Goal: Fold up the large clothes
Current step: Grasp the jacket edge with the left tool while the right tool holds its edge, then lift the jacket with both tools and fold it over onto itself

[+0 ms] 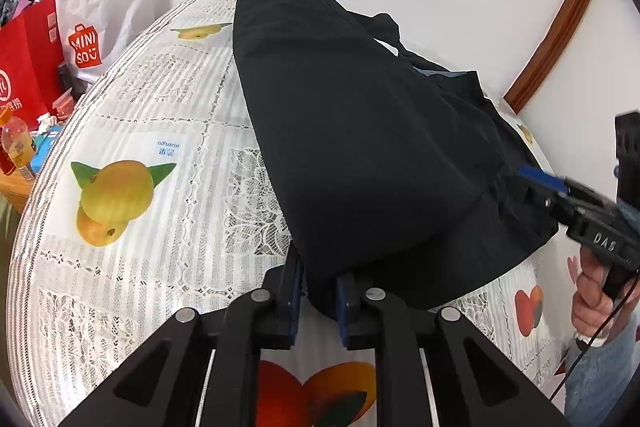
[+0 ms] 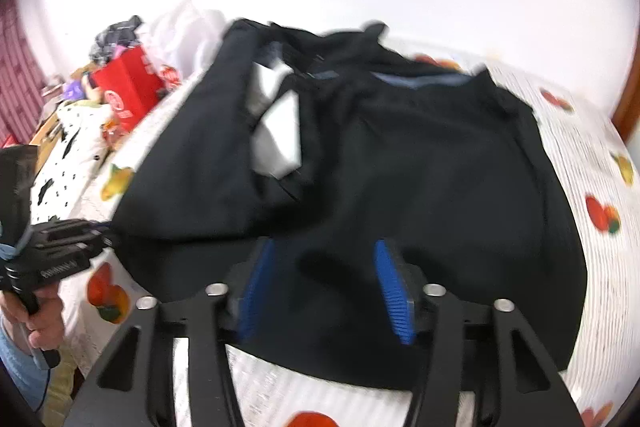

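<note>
A large black cloth garment (image 1: 360, 131) is spread over a table covered by a white lace-patterned tablecloth printed with fruit (image 1: 152, 155). In the left wrist view, a raised fold of this garment is seen running away from the left gripper (image 1: 318, 297), with its near edge lying between the two blue-padded fingers. The jaws are set narrowly apart, and the fabric fills the gap between them; whether the pads are pressing on the cloth cannot be told. To the right of these jaws, the right gripper (image 1: 528, 179) is seen reaching in over the garment's right edge, held by a hand (image 1: 592, 291) in a blue sleeve.

In the right wrist view, which is blurred, the right gripper (image 2: 324, 287) is seen with its jaws about half open. The black garment (image 2: 420, 167) lies beneath and ahead of them, and nothing is gripped by the blue ribbed pads (image 2: 394, 291). A white patch (image 2: 280, 135) is shown on the garment ahead and left of the jaws. To the far left, the left gripper (image 2: 100, 231) is seen at the garment's edge.

Beyond the table, left of the left jaws, a red paper bag (image 1: 24, 67) and a white carrier bag with a red logo (image 1: 104, 7) are seen.
</note>
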